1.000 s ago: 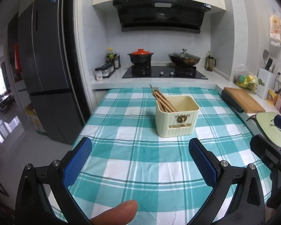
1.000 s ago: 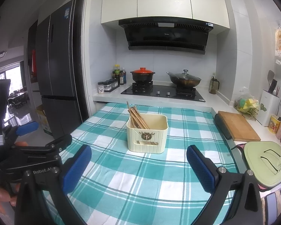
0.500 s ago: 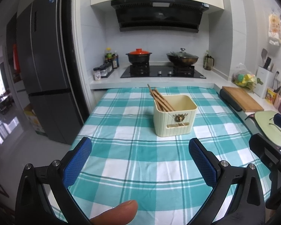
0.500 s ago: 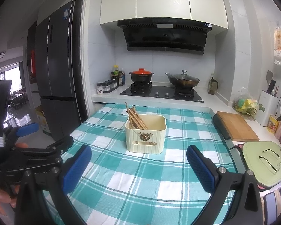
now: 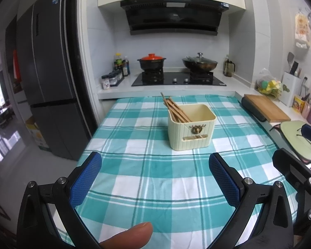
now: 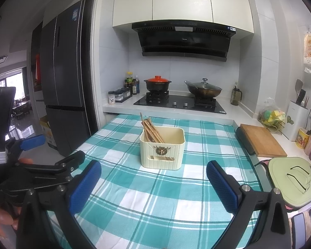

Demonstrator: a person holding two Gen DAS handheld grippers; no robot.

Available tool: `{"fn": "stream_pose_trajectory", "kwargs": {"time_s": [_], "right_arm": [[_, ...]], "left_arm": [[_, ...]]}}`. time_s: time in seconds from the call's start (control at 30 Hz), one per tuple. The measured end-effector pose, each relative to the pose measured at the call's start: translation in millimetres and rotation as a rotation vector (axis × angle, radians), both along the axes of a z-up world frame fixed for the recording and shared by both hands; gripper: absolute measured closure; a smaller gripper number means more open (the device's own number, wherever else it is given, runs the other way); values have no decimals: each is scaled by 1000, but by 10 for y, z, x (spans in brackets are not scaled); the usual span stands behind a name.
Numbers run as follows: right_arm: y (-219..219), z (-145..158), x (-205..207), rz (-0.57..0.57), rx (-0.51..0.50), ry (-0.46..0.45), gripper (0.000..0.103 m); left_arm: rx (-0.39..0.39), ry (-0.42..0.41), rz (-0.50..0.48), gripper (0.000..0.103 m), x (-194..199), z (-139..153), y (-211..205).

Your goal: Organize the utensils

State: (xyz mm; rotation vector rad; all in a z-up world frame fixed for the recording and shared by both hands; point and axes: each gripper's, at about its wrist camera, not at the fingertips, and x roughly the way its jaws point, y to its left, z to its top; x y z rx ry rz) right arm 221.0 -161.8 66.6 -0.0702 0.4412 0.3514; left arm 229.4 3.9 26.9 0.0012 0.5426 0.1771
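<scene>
A cream utensil holder [image 5: 191,126] [image 6: 162,147] stands on the teal checked tablecloth [image 5: 147,178] [image 6: 155,197], with several wooden chopsticks [image 5: 175,110] [image 6: 152,130] leaning to its left side. My left gripper [image 5: 154,176] is open and empty, held back from the holder over the cloth's near edge. My right gripper [image 6: 153,181] is also open and empty, at a similar distance. The left gripper's body [image 6: 51,170] shows at the left of the right wrist view. The right gripper's body [image 5: 296,172] shows at the right of the left wrist view.
A stove [image 6: 179,103] with a red-lidded pot [image 6: 157,83] and a wok [image 6: 203,90] lies behind the table. A wooden cutting board [image 6: 261,139] and a green lid [image 6: 292,180] sit on the right counter. A dark fridge [image 6: 66,87] stands left. A thumb [image 5: 128,237] shows at the bottom.
Both grippers have drawn back and risen slightly, so the holder sits a little farther off. Both stay open and empty.
</scene>
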Motion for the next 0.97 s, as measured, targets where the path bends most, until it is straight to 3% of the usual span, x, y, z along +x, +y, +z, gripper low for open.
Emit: {"fn": "stream_pose_trajectory", "kwargs": {"time_s": [0.77,0.97], "right_arm": [[-17,-29,2,3,-1,10,0],[-39,-78,4,-1,1,17,0]], "left_arm": [[12,6,-13,0,25,-25,-46],[-32,2,-28,0,3,-51,-19]]}}
